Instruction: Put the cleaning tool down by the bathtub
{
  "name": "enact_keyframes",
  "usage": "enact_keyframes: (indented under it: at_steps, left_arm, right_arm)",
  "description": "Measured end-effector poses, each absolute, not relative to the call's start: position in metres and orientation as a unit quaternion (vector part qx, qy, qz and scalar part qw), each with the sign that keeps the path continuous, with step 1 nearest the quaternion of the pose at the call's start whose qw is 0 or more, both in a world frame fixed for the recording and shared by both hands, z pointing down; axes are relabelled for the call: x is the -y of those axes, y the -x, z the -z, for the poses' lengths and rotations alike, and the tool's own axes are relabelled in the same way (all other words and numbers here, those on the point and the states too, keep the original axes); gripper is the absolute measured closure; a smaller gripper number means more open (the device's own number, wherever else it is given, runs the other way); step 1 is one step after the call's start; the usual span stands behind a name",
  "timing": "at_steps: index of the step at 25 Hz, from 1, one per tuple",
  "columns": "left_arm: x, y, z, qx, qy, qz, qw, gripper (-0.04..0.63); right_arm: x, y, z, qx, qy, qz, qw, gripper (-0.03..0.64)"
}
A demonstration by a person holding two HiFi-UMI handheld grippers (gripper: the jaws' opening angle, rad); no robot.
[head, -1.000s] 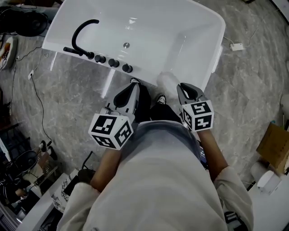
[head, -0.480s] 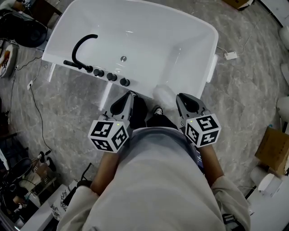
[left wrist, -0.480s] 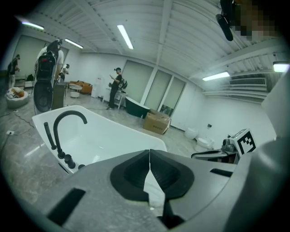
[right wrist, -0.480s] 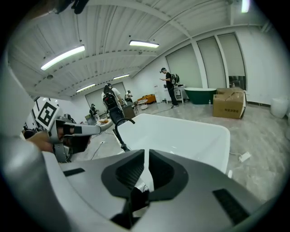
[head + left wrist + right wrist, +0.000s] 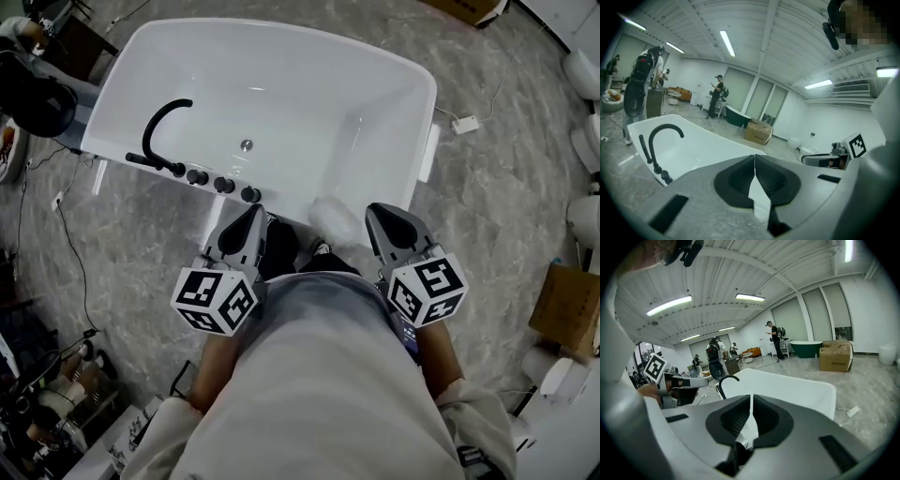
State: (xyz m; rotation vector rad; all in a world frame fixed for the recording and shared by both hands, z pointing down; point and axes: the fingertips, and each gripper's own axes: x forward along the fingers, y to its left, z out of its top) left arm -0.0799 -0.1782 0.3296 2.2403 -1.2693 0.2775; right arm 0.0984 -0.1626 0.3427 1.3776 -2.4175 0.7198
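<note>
A white bathtub (image 5: 412, 70) with a black arched faucet (image 5: 159, 127) fills the top of the head view. A pale, blurred whitish thing (image 5: 333, 216), probably the cleaning tool, lies against the tub's near wall beside the person's shoes. It sits between the two grippers and neither touches it. My left gripper (image 5: 258, 208) hangs over the floor just below the tub's knobs, jaws together and empty (image 5: 754, 157). My right gripper (image 5: 375, 208) is to the right of the whitish thing. Its jaws are closing, a thin slit remains, and nothing is between them (image 5: 751, 397).
A white plug block with a cable (image 5: 464, 124) lies on the marble floor right of the tub. White toilets (image 5: 586, 70) and a cardboard box (image 5: 567, 309) stand at the right, clutter and cables at the left. People stand far off (image 5: 717, 96).
The tub has slid lower in the head view. Both grippers have drawn back a little toward the body and apart. The whitish thing has stayed by the tub's wall.
</note>
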Motion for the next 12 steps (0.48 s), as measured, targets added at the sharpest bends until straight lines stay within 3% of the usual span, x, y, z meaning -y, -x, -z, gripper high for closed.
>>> enact_keyframes:
  at_steps: [12]
  left_arm:
    - [0.179,0.065,-0.293,0.464,-0.848,-0.091,0.240,0.586]
  right_arm:
    - [0.162,-0.110,-0.310,0.857,-0.450,-0.224,0.113,0.606]
